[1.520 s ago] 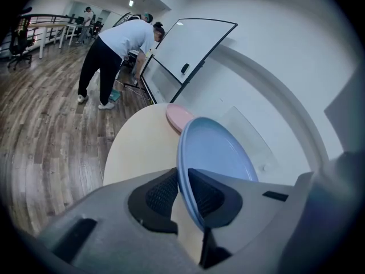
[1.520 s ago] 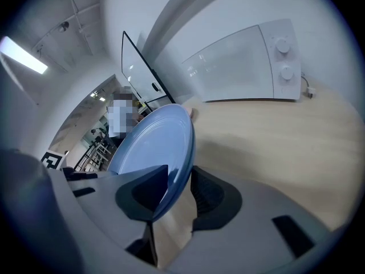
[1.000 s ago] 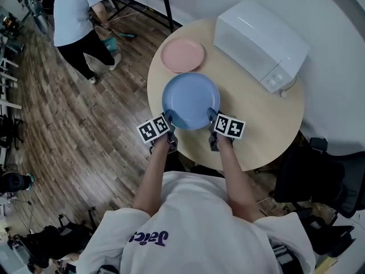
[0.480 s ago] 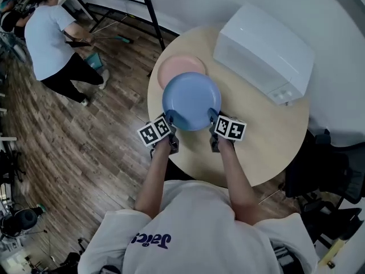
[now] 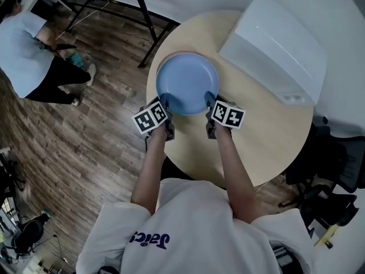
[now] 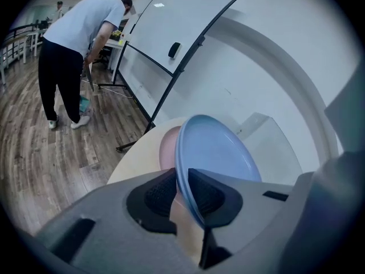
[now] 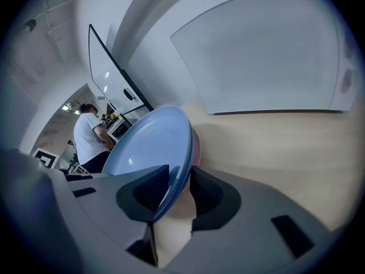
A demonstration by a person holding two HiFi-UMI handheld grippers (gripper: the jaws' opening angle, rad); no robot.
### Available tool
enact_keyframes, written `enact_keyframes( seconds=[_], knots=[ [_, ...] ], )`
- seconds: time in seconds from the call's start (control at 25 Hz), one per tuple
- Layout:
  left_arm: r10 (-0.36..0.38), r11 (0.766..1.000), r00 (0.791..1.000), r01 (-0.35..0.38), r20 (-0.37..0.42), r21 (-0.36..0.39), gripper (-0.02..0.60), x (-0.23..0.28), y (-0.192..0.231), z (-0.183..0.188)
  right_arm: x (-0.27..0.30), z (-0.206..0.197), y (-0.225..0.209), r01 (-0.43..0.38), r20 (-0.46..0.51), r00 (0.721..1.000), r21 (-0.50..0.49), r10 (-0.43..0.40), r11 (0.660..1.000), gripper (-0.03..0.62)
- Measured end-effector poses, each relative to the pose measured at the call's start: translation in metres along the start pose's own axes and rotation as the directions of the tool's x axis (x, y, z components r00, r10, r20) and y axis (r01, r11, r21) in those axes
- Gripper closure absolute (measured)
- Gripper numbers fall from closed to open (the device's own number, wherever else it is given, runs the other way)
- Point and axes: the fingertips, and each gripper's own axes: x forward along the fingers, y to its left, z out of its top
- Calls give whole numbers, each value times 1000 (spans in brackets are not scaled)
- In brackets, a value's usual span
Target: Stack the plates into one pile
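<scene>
I hold the blue plate [image 5: 187, 84] by its near rim with both tools. My left tool [image 5: 165, 101] is clamped on the left of that rim and my right tool [image 5: 210, 100] on the right, each pair of pads pinching the thin edge. The plate sits almost squarely over the pink plate [image 6: 166, 150], which lies on the round counter [image 5: 256, 130] and shows only as a sliver past the blue rim. I cannot tell whether the two plates touch.

I judge this to be the placing step, with the blue plate nearly in position. Next I need to lower it level and centred onto the pink one. Then I should ease both tools apart together and draw them back toward me without dragging the pile. The white box [image 5: 274, 50] stands well off to the right, out of my way.
</scene>
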Motion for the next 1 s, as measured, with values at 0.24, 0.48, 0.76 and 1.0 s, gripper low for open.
enact_keyframes(
  seconds=[0.24,0.48,0.76,1.0],
  knots=[
    [18,999,1000,-17,-21,52,512,31,13,19,32,15,1,49,-10,999,-8,-49,999,470],
    [44,986,997,-35,-56,162,494,52,16,20,48,20,-7,90,-21,996,-21,-90,996,470],
    [87,970,996,-79,-23,231,482,59,18,24,55,15,-12,156,-33,987,-91,-160,984,461],
    [98,954,995,-90,-14,285,370,54,15,21,59,11,4,136,-53,988,-180,-147,974,344]
  ],
)
